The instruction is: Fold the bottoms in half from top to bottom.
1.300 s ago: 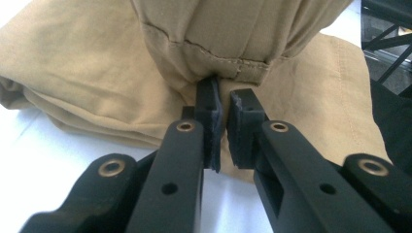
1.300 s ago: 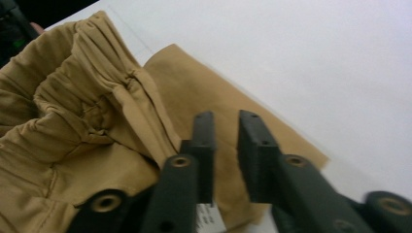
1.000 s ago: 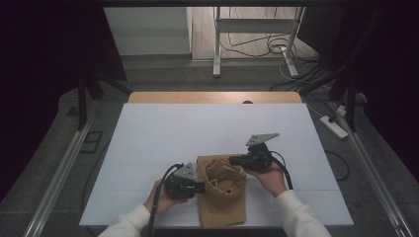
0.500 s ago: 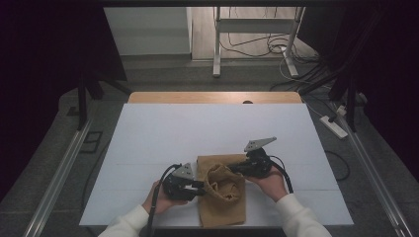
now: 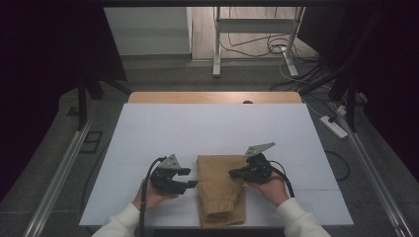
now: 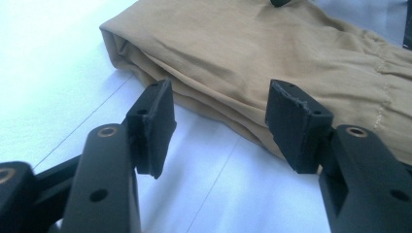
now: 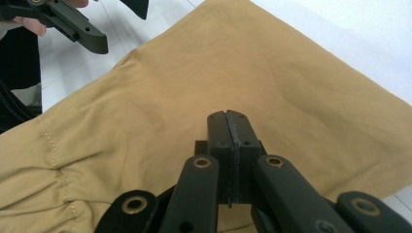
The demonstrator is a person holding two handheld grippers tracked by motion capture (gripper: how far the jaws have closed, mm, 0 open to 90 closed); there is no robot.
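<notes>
Tongs on the left (image 5: 192, 178) sit just beside the left edge of the folded tan garment (image 5: 221, 191), their jaws apart with nothing between them; they have just been opening. In the left gripper view the pads (image 6: 154, 125) stand clear of the fabric's folded edge (image 6: 209, 102), above the white surface (image 5: 217, 128). The garment lies near the front edge of that surface, between both hands, its gathered cuff toward the person. Right tongs (image 5: 232, 173) rest over the garment's right side with jaws pressed together, empty; the right gripper view shows the closed pads (image 7: 228, 127) above flat cloth (image 7: 145, 121).
</notes>
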